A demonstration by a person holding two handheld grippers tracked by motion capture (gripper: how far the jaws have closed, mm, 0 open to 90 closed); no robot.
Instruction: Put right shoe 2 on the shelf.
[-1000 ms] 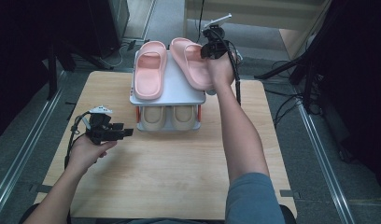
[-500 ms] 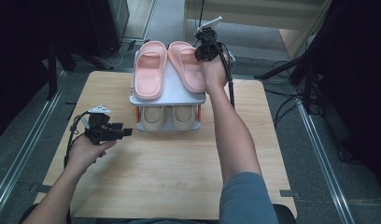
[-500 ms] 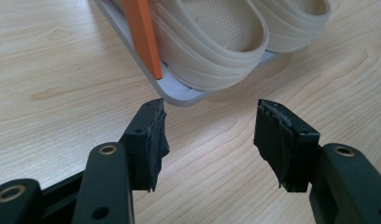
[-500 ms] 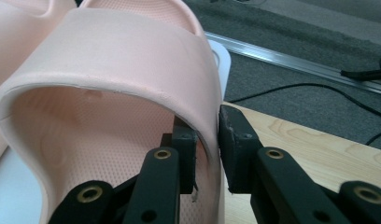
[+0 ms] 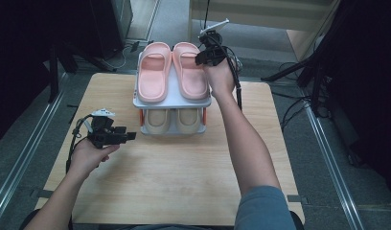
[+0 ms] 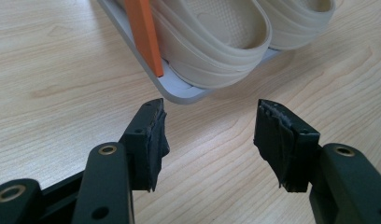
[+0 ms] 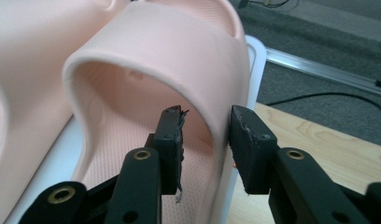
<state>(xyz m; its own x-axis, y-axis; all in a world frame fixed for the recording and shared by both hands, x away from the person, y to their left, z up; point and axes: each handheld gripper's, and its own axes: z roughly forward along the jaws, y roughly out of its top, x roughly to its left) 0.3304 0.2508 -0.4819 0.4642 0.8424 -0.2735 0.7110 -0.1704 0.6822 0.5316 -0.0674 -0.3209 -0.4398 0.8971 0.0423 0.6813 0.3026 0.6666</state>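
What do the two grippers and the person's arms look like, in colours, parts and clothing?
Both the left gripper and the right gripper are black, each with two blocky jaws lined with worn dark pads and brass-coloured rivets. A grey three-cornered plate sits on top of each, and a black cable trails from it. The forearms are bare; a blue-grey sleeve covers the right upper arm.

Pink slipper (image 7: 170, 60) between the right gripper's jaws: matt, soft foam-like plastic, footbed finely textured. Beige slippers (image 6: 216, 42): same ribbed material. Table (image 6: 58, 79): smooth light wood grain.
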